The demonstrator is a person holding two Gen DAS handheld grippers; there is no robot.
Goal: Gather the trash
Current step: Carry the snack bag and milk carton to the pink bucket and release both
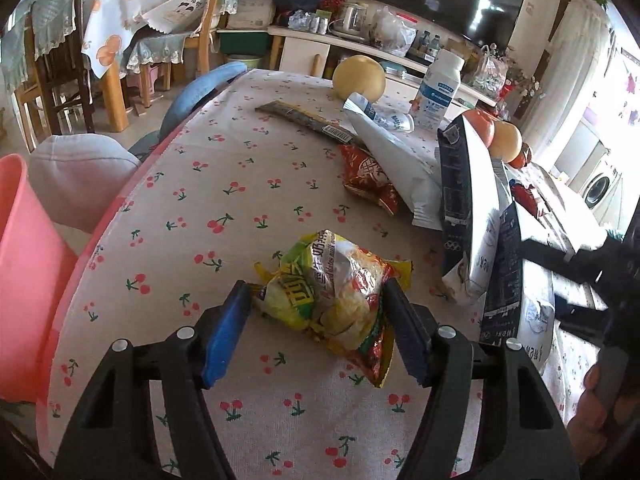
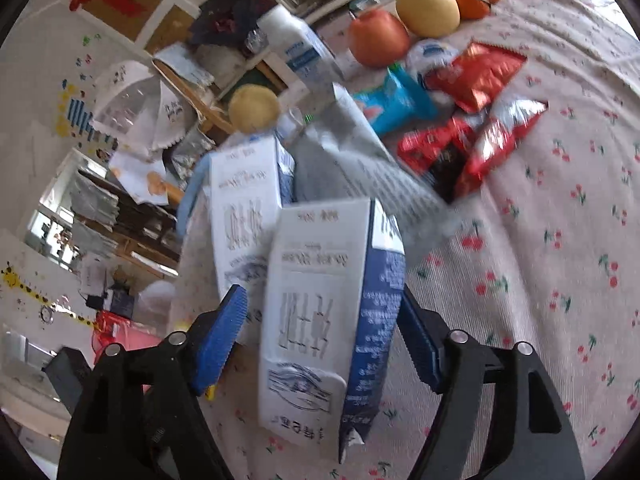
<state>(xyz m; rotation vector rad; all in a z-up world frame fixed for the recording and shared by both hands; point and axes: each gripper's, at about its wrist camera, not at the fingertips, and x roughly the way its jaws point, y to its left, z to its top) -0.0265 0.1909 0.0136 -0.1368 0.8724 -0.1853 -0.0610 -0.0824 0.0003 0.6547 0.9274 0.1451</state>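
Note:
A crumpled yellow snack bag (image 1: 332,284) lies on the cherry-print tablecloth (image 1: 224,208) between the fingers of my left gripper (image 1: 316,286). The right pad (image 1: 400,320) is at the bag's edge and the left pad (image 1: 228,328) stands just beside it, so the jaws are open. My right gripper (image 2: 320,296) straddles an upright white-and-blue milk carton (image 2: 316,312). Its right pad (image 2: 416,340) is against the carton's blue side, while a gap shows at the left pad (image 2: 220,340). A second carton (image 2: 244,208) stands behind it.
A pink bin (image 1: 24,272) stands off the table's left edge. More litter lies farther back: a red wrapper (image 1: 368,176), a white bag (image 1: 400,156), a long brown wrapper (image 1: 304,118), red packets (image 2: 476,76) and a blue packet (image 2: 396,104). Fruit (image 2: 378,38) and a bottle (image 1: 438,88) stand behind.

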